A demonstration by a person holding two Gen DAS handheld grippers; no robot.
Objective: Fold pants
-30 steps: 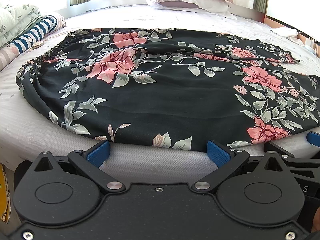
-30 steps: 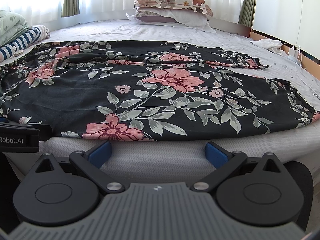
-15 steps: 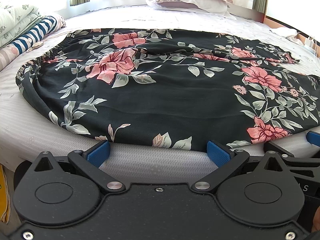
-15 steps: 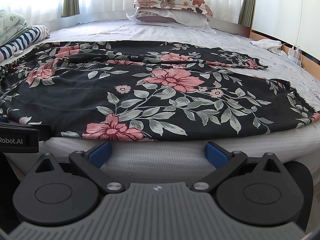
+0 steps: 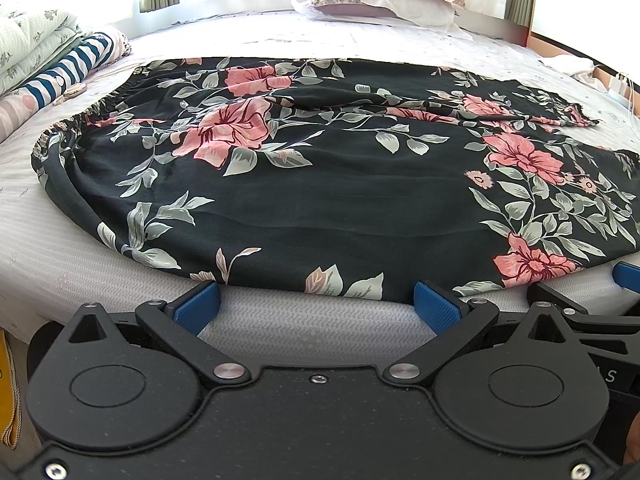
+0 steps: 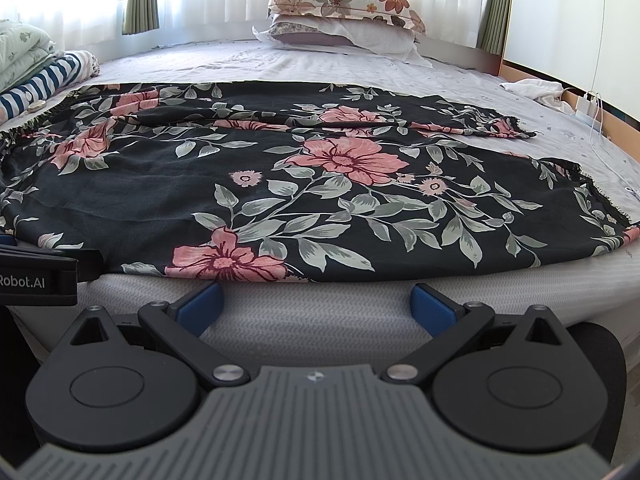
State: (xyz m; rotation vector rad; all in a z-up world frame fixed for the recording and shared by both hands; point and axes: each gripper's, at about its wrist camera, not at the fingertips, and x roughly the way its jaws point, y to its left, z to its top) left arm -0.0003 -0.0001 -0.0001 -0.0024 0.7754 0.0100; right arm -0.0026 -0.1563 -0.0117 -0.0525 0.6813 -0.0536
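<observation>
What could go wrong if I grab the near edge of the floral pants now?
The black floral pants lie in overlapping layers, so the open left gripper or right gripper might pinch only the top one. The near hem sits on the white mattress edge, so the slippery-looking fabric may slide off.

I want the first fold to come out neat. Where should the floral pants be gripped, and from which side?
Probably the floral pants at their near long edge, coming in low from the bed's front side. That edge lies flat just ahead of the open left gripper and right gripper, ready to lift.
</observation>
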